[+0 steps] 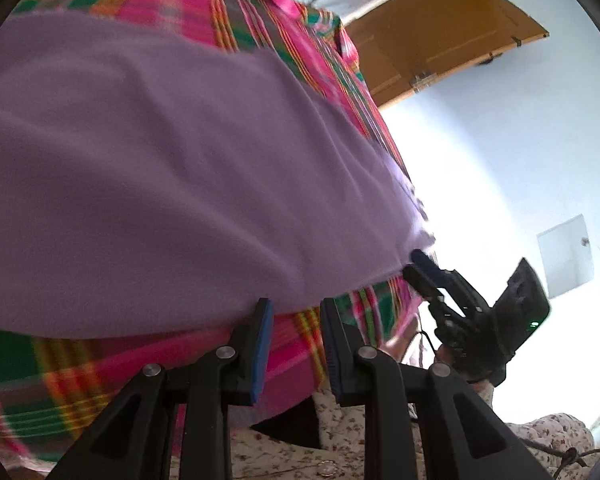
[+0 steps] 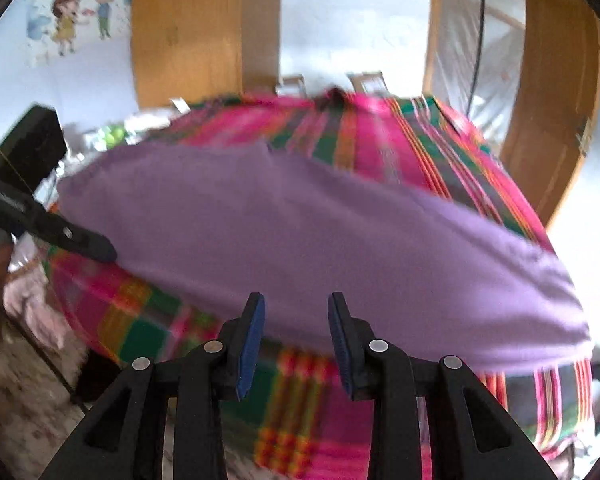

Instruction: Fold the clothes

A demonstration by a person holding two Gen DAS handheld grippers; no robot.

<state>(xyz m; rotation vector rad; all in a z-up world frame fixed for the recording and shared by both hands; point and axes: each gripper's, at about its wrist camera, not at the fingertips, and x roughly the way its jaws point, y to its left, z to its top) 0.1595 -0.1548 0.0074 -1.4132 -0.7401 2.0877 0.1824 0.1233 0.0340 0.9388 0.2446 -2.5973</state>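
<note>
A plain purple garment (image 1: 172, 168) lies spread flat on a pink, green and orange plaid cover (image 1: 80, 376). My left gripper (image 1: 296, 320) is open at the garment's near hem, with plaid cover showing between its fingers. In the left wrist view my right gripper (image 1: 420, 268) meets the garment's right corner. The right wrist view has the same garment (image 2: 320, 232) straight ahead. My right gripper (image 2: 296, 320) is open there, and the near hem runs across the gap between its fingers. My left gripper (image 2: 100, 250) touches the garment's left corner. The image is blurred by motion.
The plaid cover (image 2: 400, 140) drapes over a raised surface and hangs down its sides. A wooden door (image 1: 452, 32) and door frame (image 2: 552, 128) stand behind. A cartoon sticker (image 2: 80, 12) is on the white wall. Floral-patterned fabric (image 1: 340, 432) lies below.
</note>
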